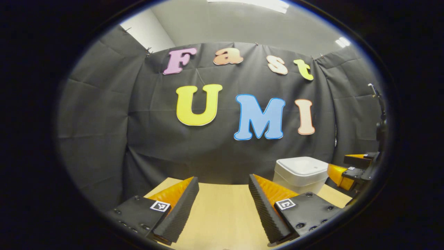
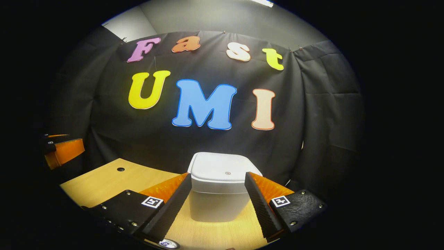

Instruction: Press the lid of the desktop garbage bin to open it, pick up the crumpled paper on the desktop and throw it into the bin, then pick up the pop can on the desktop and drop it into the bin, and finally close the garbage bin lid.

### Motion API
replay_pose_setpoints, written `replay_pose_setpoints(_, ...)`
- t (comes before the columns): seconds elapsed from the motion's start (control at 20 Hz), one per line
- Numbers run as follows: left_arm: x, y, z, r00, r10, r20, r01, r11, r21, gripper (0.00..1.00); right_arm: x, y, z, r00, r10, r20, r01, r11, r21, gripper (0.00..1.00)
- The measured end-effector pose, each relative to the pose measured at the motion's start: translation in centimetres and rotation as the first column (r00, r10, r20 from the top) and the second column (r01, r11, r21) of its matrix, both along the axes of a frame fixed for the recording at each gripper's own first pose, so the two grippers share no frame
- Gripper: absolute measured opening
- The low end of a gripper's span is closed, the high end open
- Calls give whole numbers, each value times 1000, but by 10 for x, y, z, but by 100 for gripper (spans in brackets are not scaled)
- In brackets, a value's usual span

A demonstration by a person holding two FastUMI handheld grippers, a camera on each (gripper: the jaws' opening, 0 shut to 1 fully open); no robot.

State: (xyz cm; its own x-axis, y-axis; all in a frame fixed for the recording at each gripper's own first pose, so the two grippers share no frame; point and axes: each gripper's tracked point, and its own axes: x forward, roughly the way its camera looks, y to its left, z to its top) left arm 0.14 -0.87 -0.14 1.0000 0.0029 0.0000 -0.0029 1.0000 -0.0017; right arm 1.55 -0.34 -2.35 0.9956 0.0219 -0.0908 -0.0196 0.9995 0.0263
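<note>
Toward the back of the pale wooden desktop [image 2: 114,180], close before the black cloth wall [image 2: 312,139]: white, square, rounded-corner plastic garbage bin [image 2: 219,194], upright, lid [image 2: 222,170] down and flat, small round mark near the lid's centre. Seen in the right gripper view dead ahead, framed between the two fingers of the right gripper [image 2: 218,194], fingers spread wide with the bin showing in the gap; neither finger touching the bin as far as can be told. Square black-and-white marker tags on the finger bases. Small dark round hole [image 2: 120,169] in the desktop off to the left of the bin. At the far left edge of the same view, part of the left gripper [image 2: 62,149], raised above the desktop edge, well apart from the bin.

Seen from the left gripper view: left gripper [image 1: 223,194] held over bare wooden desktop [image 1: 222,215], fingers spread wide, nothing between them. Same white bin [image 1: 301,173] to the right, beyond the right-hand finger, lid closed. Farther right, just beside the bin at the view's edge, the right gripper [image 1: 352,170], partly cut off. Grey wall and ceiling light above the cloth.
</note>
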Motion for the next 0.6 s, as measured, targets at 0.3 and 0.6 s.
replay_pose_setpoints(0.3,5,-2,-7,1000,12,-15,-12,1000,6,96,35,-15,-5,999,-22,-31,22,1000,-1,88)
replay_pose_setpoints(0.6,17,0,-10,1000,20,-23,-20,1000,11,96,73,-24,-17,996,-29,-89,32,999,37,42)
